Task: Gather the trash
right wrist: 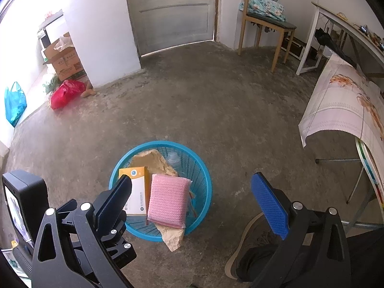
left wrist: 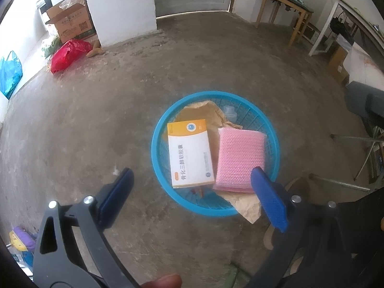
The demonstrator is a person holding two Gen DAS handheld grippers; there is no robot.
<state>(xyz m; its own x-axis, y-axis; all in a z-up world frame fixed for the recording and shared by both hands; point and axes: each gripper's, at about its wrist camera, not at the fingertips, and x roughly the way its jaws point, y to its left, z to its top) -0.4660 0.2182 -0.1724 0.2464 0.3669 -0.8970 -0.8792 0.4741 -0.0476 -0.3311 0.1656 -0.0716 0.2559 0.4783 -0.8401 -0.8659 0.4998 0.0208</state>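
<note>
A round blue basket [left wrist: 156, 129] stands on the concrete floor. Inside it lie a white and orange medicine box [left wrist: 189, 153], a pink bubble-wrap pouch [left wrist: 240, 160], crumpled brown paper [left wrist: 206, 112] and a clear plastic bottle [left wrist: 229, 111]. My left gripper [left wrist: 192, 170] hangs open above the basket's near side, holding nothing. In the right wrist view the basket [right wrist: 206, 180] sits left of centre, with the box [right wrist: 138, 192] and pouch [right wrist: 168, 199] inside. My right gripper [right wrist: 192, 176] is open and empty above its right rim.
A red plastic bag [left wrist: 67, 55], a cardboard carton [left wrist: 72, 21] and a blue bag [left wrist: 9, 74] lie by the far left wall. A wooden chair [right wrist: 264, 24] and a cloth-covered table [right wrist: 348, 103] stand on the right. A person's shoe [right wrist: 252, 252] is near the basket.
</note>
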